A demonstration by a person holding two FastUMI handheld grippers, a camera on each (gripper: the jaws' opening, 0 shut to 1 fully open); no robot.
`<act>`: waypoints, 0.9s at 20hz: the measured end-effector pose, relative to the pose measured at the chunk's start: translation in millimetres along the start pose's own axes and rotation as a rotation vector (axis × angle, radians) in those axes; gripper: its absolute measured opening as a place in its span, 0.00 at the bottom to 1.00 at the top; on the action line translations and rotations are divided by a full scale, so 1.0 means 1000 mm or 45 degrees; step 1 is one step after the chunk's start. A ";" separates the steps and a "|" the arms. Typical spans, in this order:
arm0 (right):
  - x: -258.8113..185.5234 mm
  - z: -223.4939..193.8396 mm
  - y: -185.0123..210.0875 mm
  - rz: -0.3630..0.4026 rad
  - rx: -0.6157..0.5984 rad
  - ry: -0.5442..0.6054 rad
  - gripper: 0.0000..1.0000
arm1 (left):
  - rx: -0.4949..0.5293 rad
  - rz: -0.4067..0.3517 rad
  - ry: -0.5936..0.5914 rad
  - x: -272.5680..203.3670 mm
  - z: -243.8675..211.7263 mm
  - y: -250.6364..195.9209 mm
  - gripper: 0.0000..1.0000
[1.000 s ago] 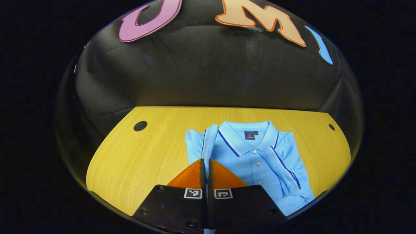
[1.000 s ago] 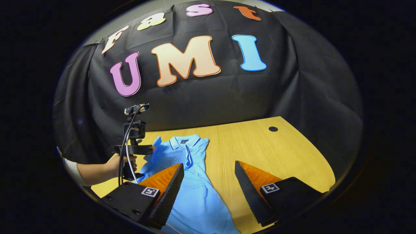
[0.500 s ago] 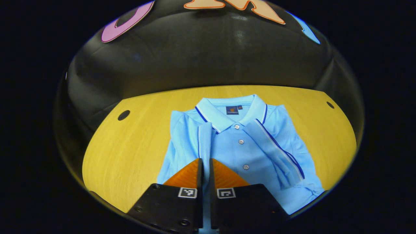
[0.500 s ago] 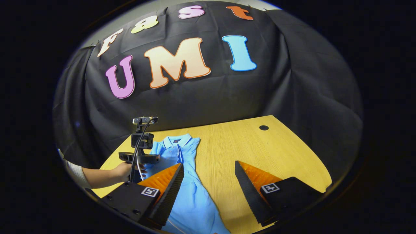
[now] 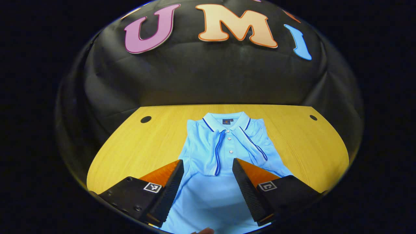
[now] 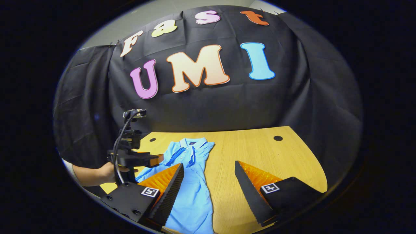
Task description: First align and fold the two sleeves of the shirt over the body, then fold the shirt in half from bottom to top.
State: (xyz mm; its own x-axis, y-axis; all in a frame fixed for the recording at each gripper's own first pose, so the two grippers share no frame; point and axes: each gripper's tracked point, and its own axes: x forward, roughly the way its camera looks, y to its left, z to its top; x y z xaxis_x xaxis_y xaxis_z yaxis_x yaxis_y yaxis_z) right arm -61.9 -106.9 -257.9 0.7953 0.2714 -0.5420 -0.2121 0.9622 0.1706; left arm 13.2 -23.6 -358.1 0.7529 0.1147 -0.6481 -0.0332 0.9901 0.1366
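A light blue polo shirt (image 5: 208, 188) lies flat on the wooden table (image 5: 130, 152), collar toward the wall. Both sleeves are folded over its body: one sleeve (image 5: 218, 151) runs down beside the button placket, the other sleeve (image 5: 255, 147) slants across the right chest. My left gripper (image 5: 207, 162) hovers open over the shirt's middle, holding nothing. In the right gripper view the shirt (image 6: 191, 185) lies at lower left, and my right gripper (image 6: 208, 164) stands open above its right edge, empty. The left gripper (image 6: 156, 159), held by a hand (image 6: 109, 169), is over the shirt's far side.
Round cable holes (image 5: 146, 119) (image 5: 313, 117) sit near the table's back corners, and the right gripper view shows one such hole (image 6: 278, 138). Bare wood (image 6: 266, 152) stretches to the right of the shirt. The black cloth wall stands right behind the table.
My left gripper was shut on the left sleeve; it has laid it on the body, opened and drawn back. The right gripper stayed open and barely shifted.
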 end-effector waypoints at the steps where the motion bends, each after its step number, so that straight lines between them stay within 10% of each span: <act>1: -0.004 -0.004 0.002 0.021 0.006 0.010 0.98 | -0.012 -0.007 -0.012 -0.021 -0.004 0.003 0.92; 18: -0.073 -0.190 0.054 -0.076 -0.126 0.317 0.94 | 0.077 -0.104 0.201 -0.175 -0.183 0.080 0.92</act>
State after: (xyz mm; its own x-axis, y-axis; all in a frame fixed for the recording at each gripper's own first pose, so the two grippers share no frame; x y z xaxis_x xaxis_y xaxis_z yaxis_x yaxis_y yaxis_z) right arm -239.3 -71.0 -365.9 0.6465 0.1994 -0.7364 -0.2337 0.9706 0.0577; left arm -241.9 50.6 -370.8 0.6389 0.0501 -0.7677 0.0669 0.9905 0.1202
